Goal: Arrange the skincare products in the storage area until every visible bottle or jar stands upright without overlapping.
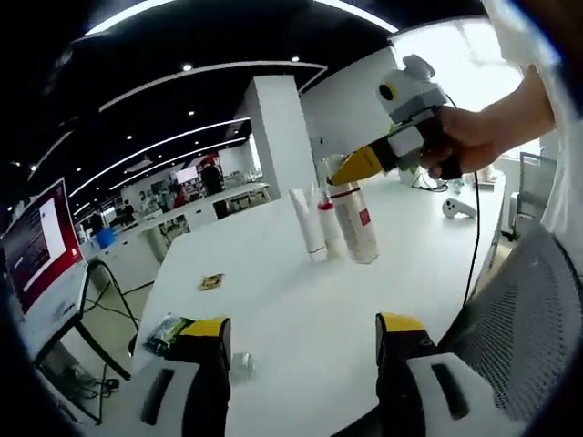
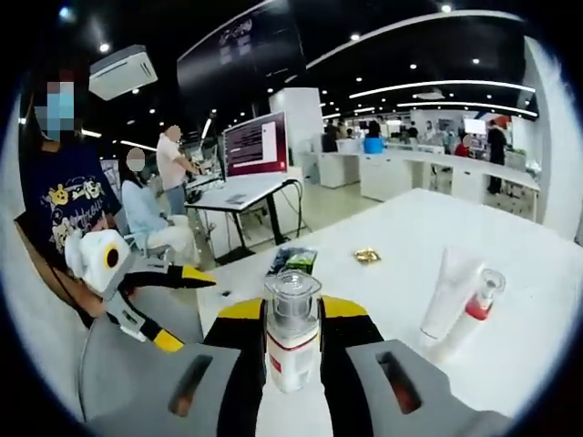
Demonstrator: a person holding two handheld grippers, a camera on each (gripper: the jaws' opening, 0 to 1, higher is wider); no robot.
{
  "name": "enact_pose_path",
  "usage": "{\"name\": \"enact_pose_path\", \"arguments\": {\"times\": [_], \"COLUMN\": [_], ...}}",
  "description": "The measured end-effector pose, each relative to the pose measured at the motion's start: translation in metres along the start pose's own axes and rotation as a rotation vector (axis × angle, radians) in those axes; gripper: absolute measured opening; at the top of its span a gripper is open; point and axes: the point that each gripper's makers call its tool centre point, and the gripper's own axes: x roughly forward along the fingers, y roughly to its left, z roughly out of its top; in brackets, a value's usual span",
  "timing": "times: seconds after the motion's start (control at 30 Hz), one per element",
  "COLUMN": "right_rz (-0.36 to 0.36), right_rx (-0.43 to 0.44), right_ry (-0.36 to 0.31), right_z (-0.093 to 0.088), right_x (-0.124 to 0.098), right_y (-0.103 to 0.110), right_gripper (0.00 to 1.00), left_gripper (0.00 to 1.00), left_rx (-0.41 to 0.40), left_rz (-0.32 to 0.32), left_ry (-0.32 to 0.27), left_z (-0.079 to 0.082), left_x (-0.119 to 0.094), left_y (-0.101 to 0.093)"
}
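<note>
The right tongs [image 2: 292,337] are clamped on a white bottle [image 2: 291,341] with a red band and a clear cap, holding it upright between the yellow-edged jaws. From the left gripper view, that same bottle [image 1: 357,223] hangs just beside two others, with the right tongs [image 1: 357,166] and a hand [image 1: 469,137] coming in from above.

A white tube [image 1: 308,223] stands upright on the white surface [image 1: 273,291], and a slimmer red-banded bottle [image 1: 328,223] stands right against it. In the right gripper view the tube [image 2: 448,291] and the slim bottle [image 2: 474,309] lean together, well apart from the held one.

The left tongs [image 1: 301,350] gape wide with nothing between them, low over the near edge of the surface [image 2: 510,246]. They [image 2: 168,309] sit off to the side in the right gripper view.

A small gold packet [image 1: 211,281] lies alone on the surface.
</note>
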Motion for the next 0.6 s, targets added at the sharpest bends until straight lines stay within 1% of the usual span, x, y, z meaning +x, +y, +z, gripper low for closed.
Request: {"name": "enact_pose_path", "arguments": {"times": [0.03, 0.07, 0.13, 0.37, 0.43, 0.6], "right_rz": [-0.006, -0.013, -0.028, -0.074, -0.081, -0.085], "right_rx": [-0.003, -0.004, 0.004, 0.026, 0.022, 0.024], "right_ry": [0.004, 0.008, 0.018, 0.056, 0.062, 0.066], "right_z": [-0.002, -0.004, -0.010, -0.035, -0.039, -0.047], "right_x": [0.001, 0.002, 0.005, 0.021, 0.024, 0.034], "right_y": [-0.004, -0.008, -0.016, -0.046, -0.051, -0.064], "right_gripper": [0.19, 0.19, 0.19, 0.19, 0.19, 0.19], "left_gripper": [0.62, 0.62, 0.61, 0.61, 0.61, 0.62], "left_rx": [-0.034, -0.040, -0.008, 0.004, 0.011, 0.008], "left_rz": [-0.001, -0.007, -0.010, -0.016, -0.019, -0.016], "left_ry": [0.005, 0.003, -0.003, 0.021, 0.034, 0.039], "left_z": [-0.002, -0.002, -0.002, -0.006, -0.009, -0.009], "left_x": [0.000, 0.001, 0.001, 0.003, 0.004, 0.003], "left_y": [0.000, -0.001, -0.003, -0.004, -0.005, -0.004]}}
